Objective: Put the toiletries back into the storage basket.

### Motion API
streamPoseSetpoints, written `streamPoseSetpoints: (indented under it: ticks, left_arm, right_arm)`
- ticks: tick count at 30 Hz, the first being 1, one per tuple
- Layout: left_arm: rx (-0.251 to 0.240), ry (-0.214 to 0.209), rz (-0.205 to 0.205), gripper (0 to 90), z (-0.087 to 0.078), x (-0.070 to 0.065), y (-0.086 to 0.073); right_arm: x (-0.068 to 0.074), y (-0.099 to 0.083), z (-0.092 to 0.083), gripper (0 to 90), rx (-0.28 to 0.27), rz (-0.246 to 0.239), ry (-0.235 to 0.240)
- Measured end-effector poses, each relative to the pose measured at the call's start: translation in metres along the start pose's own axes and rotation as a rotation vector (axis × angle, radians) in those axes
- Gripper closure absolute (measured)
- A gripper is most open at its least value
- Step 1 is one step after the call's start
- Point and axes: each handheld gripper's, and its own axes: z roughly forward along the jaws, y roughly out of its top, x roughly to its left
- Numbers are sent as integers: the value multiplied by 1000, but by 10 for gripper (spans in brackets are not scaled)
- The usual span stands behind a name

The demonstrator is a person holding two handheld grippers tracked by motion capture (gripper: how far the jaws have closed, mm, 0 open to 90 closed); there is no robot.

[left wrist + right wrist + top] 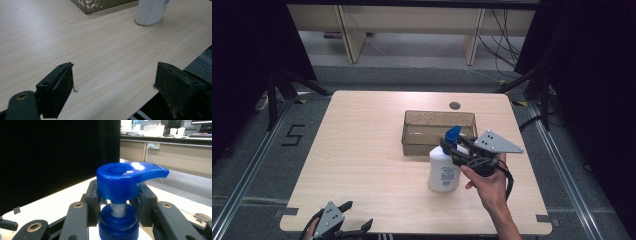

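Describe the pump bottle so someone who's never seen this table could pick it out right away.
Start at the light wooden table and find the clear brownish tray past its middle. The bottle stands upright just in front of the tray's near right corner, with the right gripper shut on its neck. It is the only white container, topped by a blue pump head.

Each hand-held gripper is black: the right hand-held gripper and left hand-held gripper carry grey three-cornered plates, brass-coloured rivets, black cables. Forearms bare, unsleeved.
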Motion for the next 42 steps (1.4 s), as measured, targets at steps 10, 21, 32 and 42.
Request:
streamPoseSetpoints:
  ticks: [10,21,32,42]
  left_arm:
    - [10,1,8,149,0,-1,0]
    - [8,-9,13,149,1,-1,0]
    - [11,-7,13,149,1,-1,-1]
    - [10,-10,17,149,1,-1,-1]
  right_arm:
    - [0,3,4,618,-7,13,14]
    - [-6,18,2,618,-45,20,13]
    - [-15,41,-1,618,-73,29,15]
    - [-25,66,-4,618,-99,23,11]
